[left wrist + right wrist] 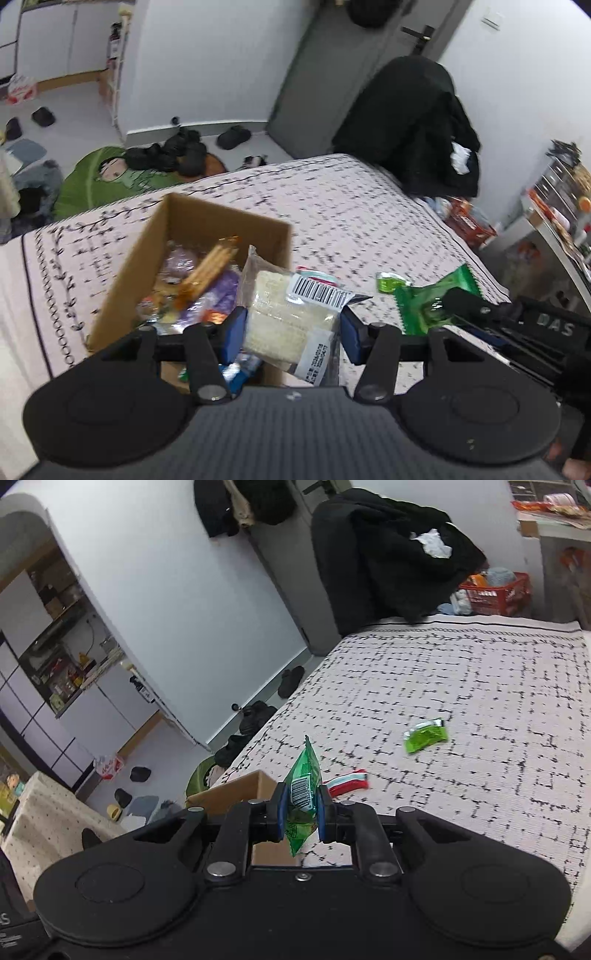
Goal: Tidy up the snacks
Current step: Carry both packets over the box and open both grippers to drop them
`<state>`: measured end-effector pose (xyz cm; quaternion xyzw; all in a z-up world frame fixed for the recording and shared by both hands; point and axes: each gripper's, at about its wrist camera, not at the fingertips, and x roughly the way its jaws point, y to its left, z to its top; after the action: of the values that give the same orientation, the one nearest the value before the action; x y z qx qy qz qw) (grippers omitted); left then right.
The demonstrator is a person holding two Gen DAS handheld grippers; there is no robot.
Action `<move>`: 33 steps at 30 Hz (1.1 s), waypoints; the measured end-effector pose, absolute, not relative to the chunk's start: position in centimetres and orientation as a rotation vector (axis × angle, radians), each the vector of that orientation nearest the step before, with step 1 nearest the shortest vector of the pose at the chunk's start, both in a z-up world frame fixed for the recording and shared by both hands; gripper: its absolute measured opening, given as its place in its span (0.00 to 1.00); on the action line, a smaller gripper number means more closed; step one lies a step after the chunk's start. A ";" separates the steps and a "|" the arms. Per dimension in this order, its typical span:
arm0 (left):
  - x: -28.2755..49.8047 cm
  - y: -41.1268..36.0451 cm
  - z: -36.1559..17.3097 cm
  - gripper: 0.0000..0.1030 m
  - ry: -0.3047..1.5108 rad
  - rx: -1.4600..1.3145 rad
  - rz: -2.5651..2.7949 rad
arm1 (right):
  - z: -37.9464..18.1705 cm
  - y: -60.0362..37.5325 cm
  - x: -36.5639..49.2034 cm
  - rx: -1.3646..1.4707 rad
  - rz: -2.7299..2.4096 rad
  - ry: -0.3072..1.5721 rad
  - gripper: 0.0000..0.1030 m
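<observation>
My left gripper [293, 330] is shut on a clear packet of pale rice snack [288, 317] with a barcode label, held over the near right corner of an open cardboard box [221, 218]. Several wrapped snacks [199, 284] lie inside the box. To the right, my right gripper [439, 314] is shut on a green packet [432, 299]. The right wrist view shows that gripper [300, 812] pinching the green packet [303, 794] upright, above the bed, with the box's corner [236, 790] just behind. A small green packet [424, 736] [389, 282] lies loose on the bedcover.
The box stands on a bed with a white black-patterned cover [480, 686]. A heap of black clothes [413, 125] sits at the far corner beside a red basket [495, 594]. Shoes [232, 136] and a green cushion [85, 181] lie on the floor beyond the bed's edge.
</observation>
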<state>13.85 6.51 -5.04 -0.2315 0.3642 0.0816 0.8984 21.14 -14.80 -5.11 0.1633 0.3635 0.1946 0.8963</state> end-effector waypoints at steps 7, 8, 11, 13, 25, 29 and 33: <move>13.5 9.1 -6.0 0.51 0.752 -0.510 0.210 | -4.8 -12.3 21.0 0.317 0.412 0.754 0.15; 13.5 9.3 -6.2 0.51 0.752 -0.511 0.214 | -4.8 -11.9 21.0 0.314 0.413 0.756 0.15; 13.5 10.2 -6.6 0.51 0.754 -0.524 0.222 | -4.8 -10.7 21.0 0.293 0.421 0.760 0.15; 13.4 10.6 -6.9 0.51 0.754 -0.529 0.231 | -4.8 -9.8 21.1 0.279 0.426 0.765 0.15; 13.6 12.8 -8.9 0.63 0.784 -0.565 0.297 | -5.9 -5.6 21.9 0.258 0.465 0.790 0.15; 13.7 12.3 -8.4 0.72 0.765 -0.546 0.307 | -6.0 -5.1 22.3 0.258 0.472 0.795 0.15; 14.1 11.5 -8.4 0.75 0.776 -0.533 0.278 | -5.7 -4.9 23.1 0.264 0.477 0.788 0.15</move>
<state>14.08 11.48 -8.36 -0.2557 0.3724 0.1333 0.8821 23.14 -4.89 -5.65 0.1272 0.3791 0.2297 0.8873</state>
